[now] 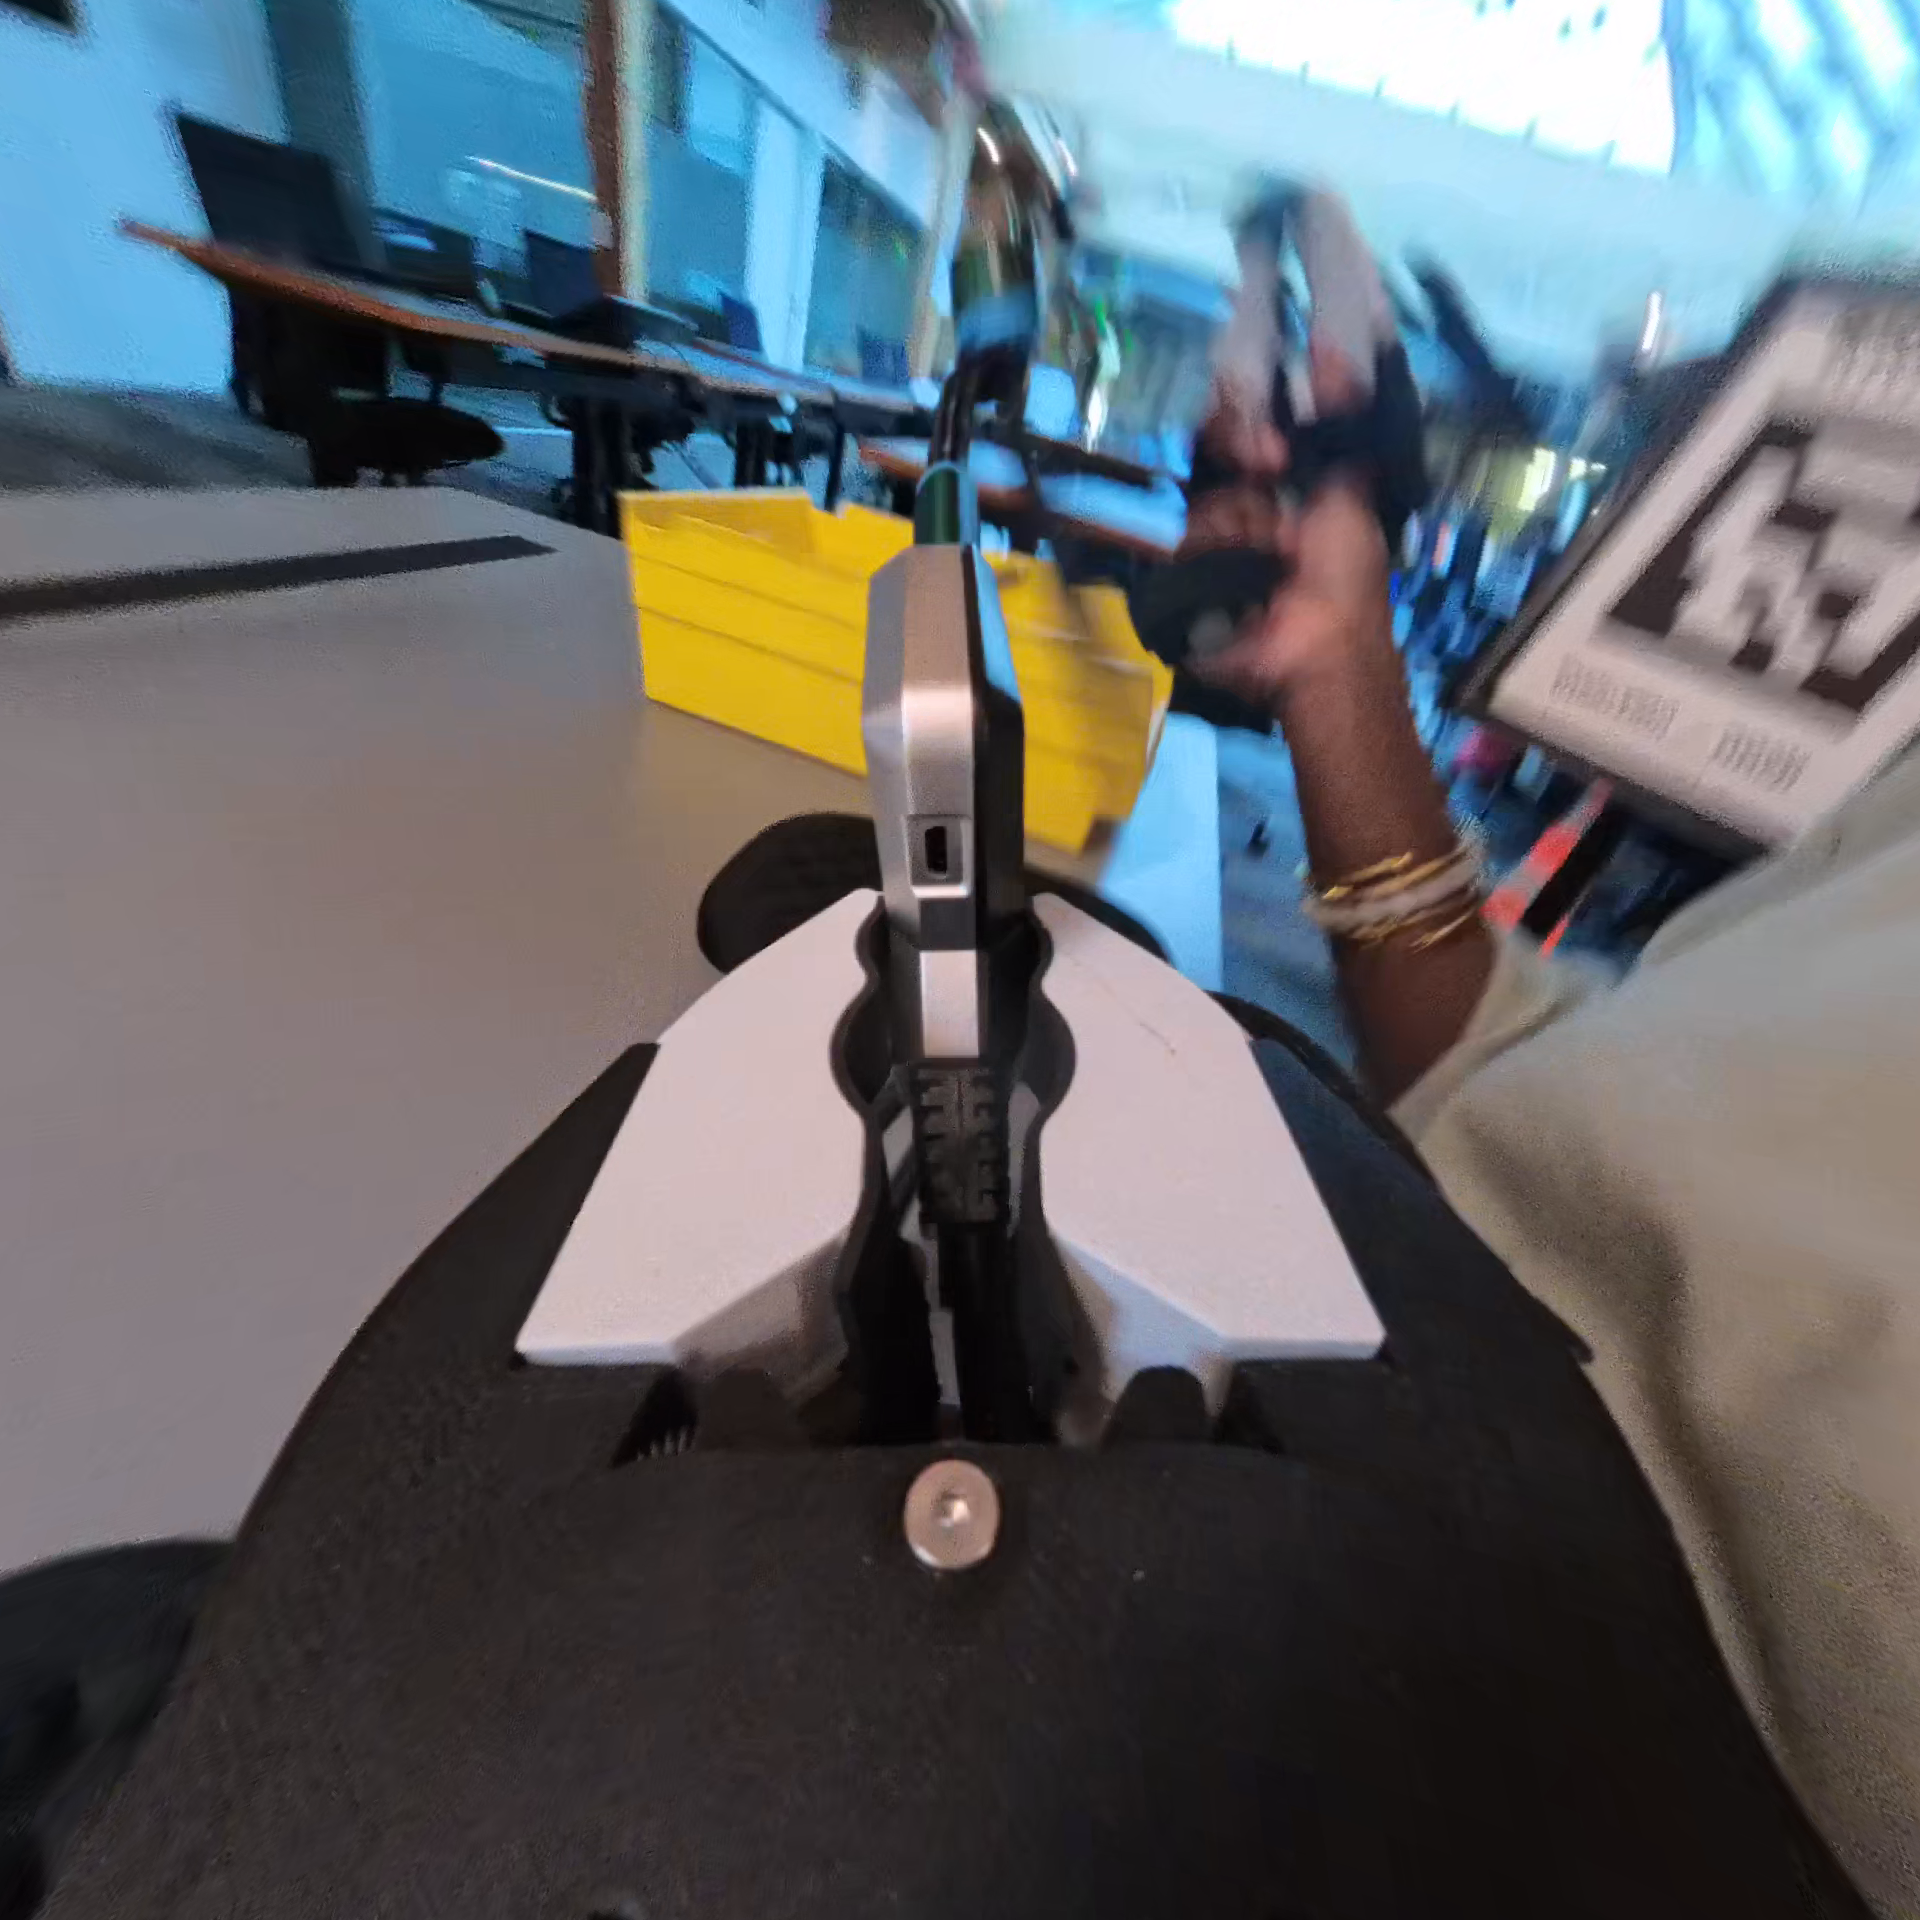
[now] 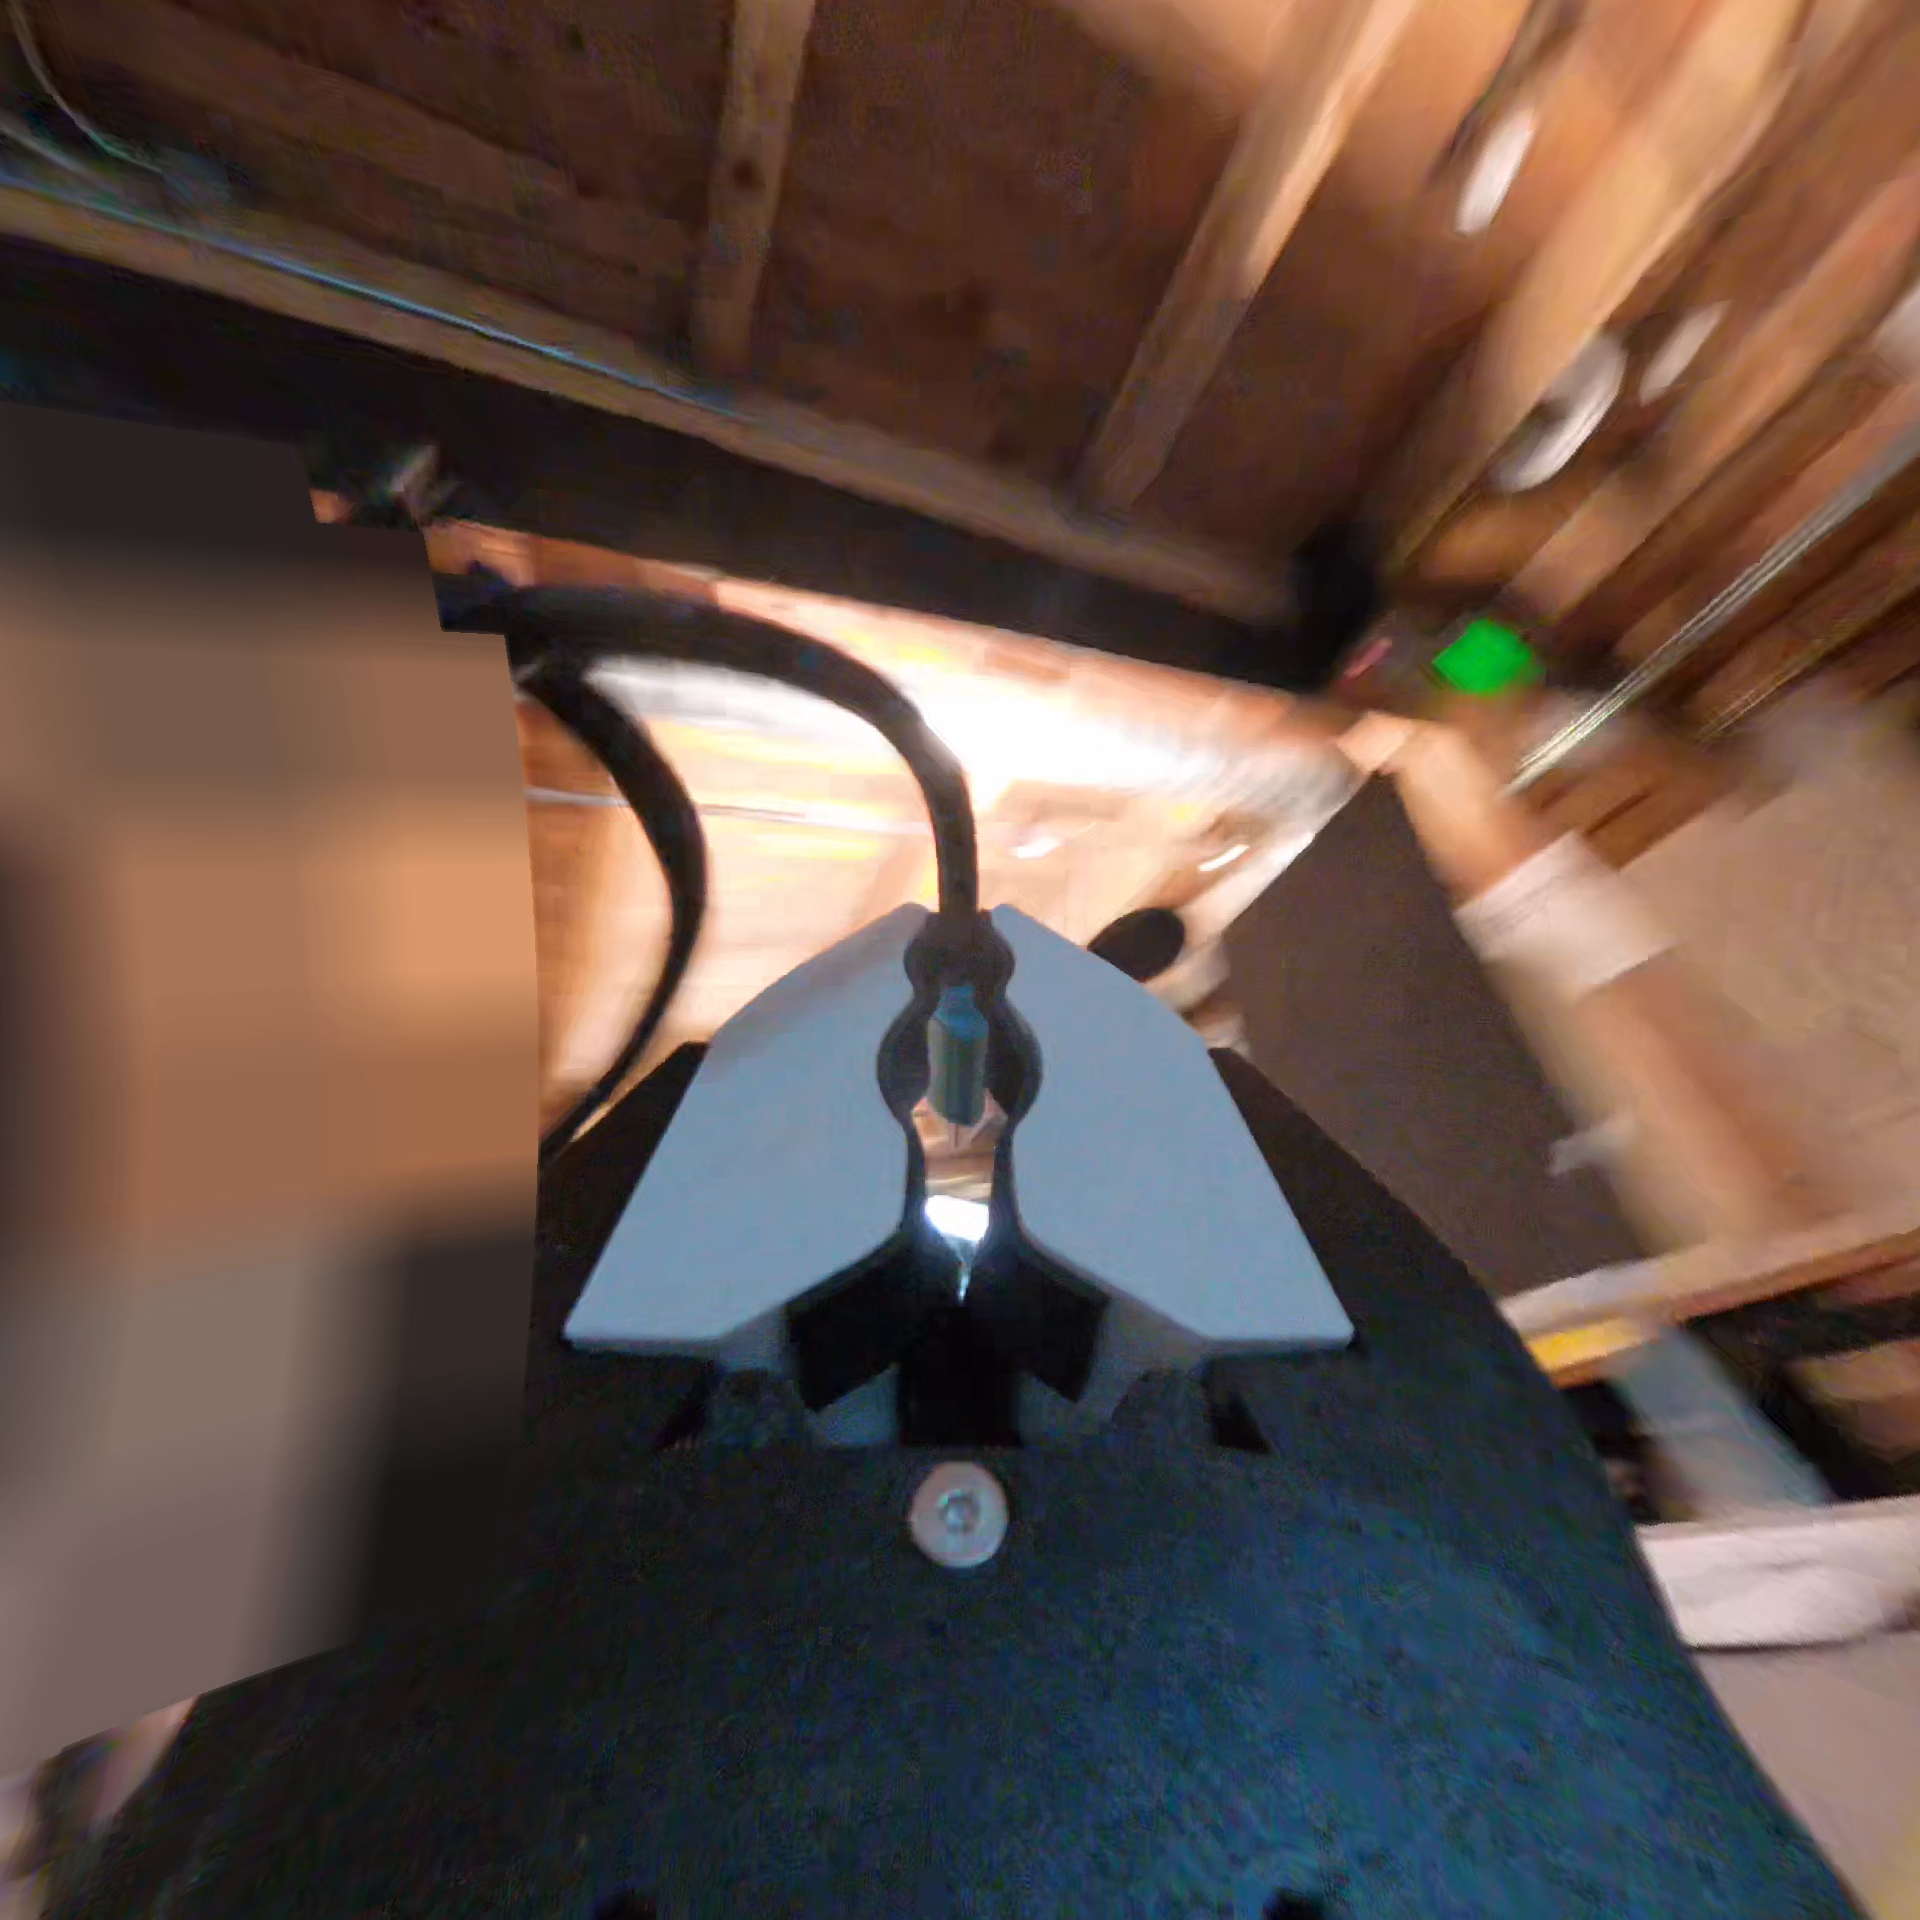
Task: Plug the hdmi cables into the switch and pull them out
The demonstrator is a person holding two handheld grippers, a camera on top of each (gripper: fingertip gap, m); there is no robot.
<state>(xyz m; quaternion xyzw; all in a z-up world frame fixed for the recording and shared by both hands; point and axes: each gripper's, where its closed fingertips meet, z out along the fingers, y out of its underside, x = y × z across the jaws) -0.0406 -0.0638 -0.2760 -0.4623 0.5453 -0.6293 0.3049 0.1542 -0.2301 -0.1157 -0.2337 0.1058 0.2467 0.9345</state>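
left claw [image 1: 948,956] clamps switch [image 1: 935,748] | right claw [image 2: 958,935] clamps cable [image 2: 951,831]

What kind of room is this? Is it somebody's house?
Probably not a house. It looks like a big shared workroom or lab: long desks with dark screens stand in rows, yellow bins sit on a grey table, and bare wooden beams run overhead.

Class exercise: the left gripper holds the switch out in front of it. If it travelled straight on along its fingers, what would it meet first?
Probably the yellow trays at the table's far edge: they sit directly behind the switch clamped in the left gripper. Depth is unclear, so the switch may pass above them.
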